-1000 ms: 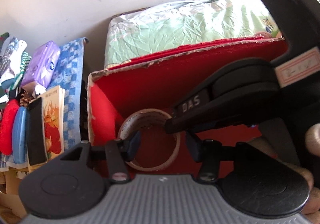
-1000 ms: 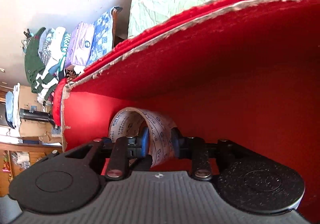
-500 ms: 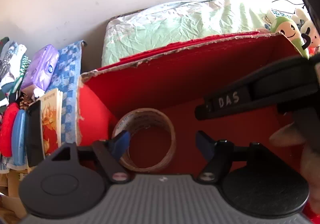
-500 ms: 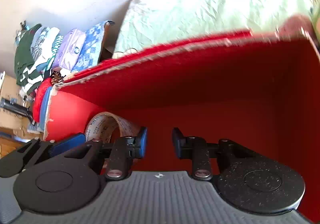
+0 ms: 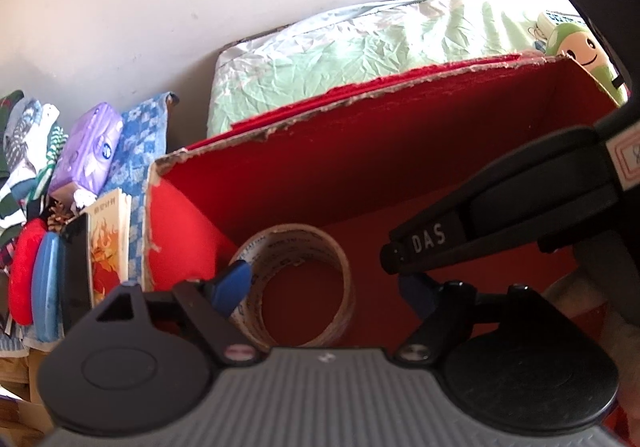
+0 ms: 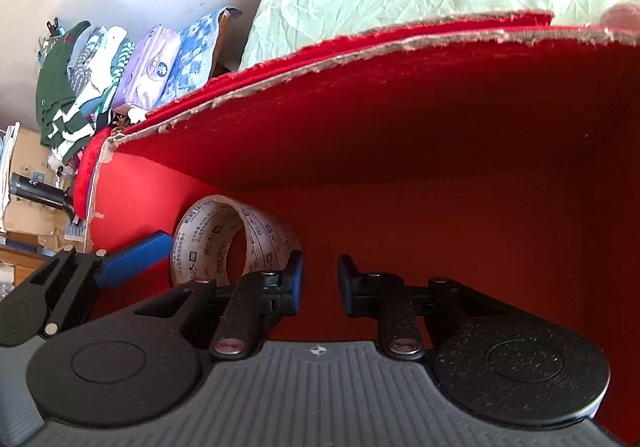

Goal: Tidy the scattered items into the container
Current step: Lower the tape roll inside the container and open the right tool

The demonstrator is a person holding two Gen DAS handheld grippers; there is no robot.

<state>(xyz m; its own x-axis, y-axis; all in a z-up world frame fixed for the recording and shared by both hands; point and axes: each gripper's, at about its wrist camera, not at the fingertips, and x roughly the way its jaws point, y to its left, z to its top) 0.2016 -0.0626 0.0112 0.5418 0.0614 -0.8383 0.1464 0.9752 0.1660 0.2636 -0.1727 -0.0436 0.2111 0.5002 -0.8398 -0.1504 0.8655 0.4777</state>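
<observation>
Left wrist view: the tape roll [image 5: 298,287] lies on the floor of the red box [image 5: 360,143], at about seven o'clock of its interior by the left wall. The left gripper [image 5: 326,289] has its jaws opening, spread either side of the roll without pressing it. The right gripper [image 6: 319,281] is closing on nothing, the roll at its ten o'clock.
</observation>
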